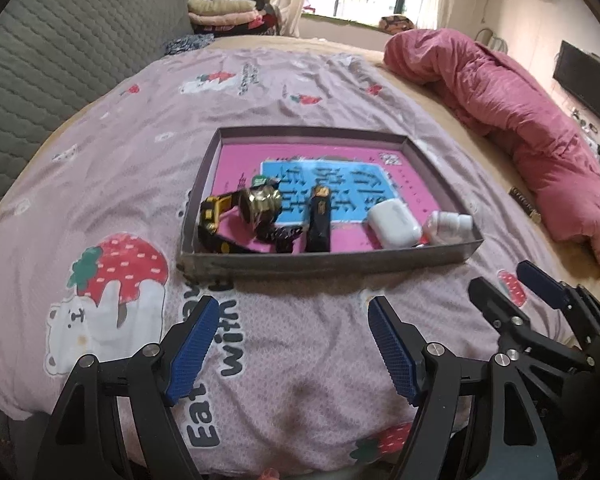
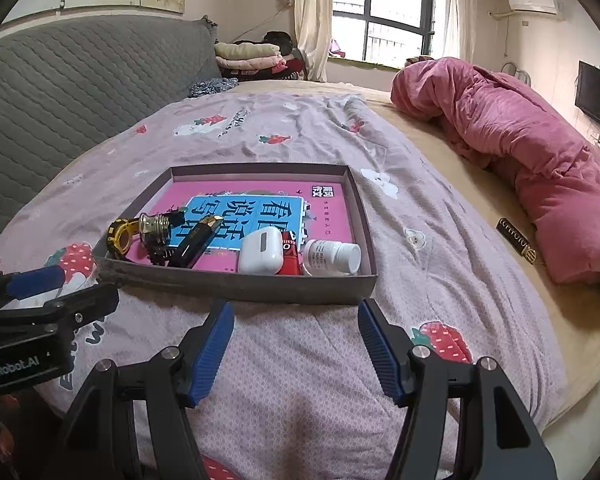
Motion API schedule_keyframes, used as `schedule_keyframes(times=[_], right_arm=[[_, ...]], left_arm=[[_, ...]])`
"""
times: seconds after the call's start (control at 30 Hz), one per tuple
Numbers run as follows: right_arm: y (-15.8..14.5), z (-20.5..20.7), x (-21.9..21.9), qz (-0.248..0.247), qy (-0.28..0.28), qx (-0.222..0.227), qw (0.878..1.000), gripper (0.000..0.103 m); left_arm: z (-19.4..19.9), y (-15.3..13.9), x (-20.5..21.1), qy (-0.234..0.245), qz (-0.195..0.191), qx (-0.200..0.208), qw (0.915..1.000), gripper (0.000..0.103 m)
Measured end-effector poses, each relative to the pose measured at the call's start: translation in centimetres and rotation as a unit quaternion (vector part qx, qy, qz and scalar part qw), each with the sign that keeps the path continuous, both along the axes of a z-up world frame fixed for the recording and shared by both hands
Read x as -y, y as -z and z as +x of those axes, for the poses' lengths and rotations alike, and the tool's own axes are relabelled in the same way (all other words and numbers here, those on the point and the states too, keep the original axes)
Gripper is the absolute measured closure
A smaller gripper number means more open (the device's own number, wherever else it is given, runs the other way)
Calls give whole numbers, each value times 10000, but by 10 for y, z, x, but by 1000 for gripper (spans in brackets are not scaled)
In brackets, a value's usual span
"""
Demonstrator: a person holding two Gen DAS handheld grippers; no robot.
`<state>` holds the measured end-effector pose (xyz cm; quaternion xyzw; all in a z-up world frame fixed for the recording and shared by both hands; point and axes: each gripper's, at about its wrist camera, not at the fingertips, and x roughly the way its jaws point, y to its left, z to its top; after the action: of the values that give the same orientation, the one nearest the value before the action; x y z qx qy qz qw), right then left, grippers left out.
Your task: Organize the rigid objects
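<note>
Two open grippers hover over a bed just in front of a shallow tray (image 2: 236, 282) of small objects.

"GenRobot.AI" is printed on the left gripper (image 1: 290, 346) body, seen from the right wrist view; the strawberry-print blanket (image 2: 300, 380) reads "Eat with", upside down. A pink and blue book (image 2: 260, 208) with Chinese characters lines the tray. Along the tray's near edge lie, left to right, a yellow and black watch (image 2: 118, 236), a brass bulb base (image 2: 154, 228), a black lighter (image 2: 198, 240), a white earbud case (image 2: 260, 256), a red pack (image 2: 290, 258) and a white pill bottle (image 2: 332, 256) on its side. Small print is too fine to read. The right gripper (image 2: 296, 346) and the left both gape wide, holding nothing. A black and gold bar (image 2: 516, 246) lies apart beside a pink quilt (image 2: 540, 152).
</note>
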<state>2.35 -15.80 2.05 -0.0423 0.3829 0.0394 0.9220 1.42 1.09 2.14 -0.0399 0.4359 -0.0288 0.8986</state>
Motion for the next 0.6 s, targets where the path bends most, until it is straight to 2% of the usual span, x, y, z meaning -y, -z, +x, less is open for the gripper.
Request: schedule_keyframes(times=[0.27,0.43,0.6], right_arm=[[6,-1,-3,-5,-64,-52,10000,39],[4,-8,-3,82,-111,-50,9999,39],[1,-12,1,192,-70,-35,9998,39]], left_arm=[[2,11,2,13,113,-57,9999,25],[3,11,1,-36,66,-82,9999,25],[-4,11,2,-142,185,-88,9997,25]])
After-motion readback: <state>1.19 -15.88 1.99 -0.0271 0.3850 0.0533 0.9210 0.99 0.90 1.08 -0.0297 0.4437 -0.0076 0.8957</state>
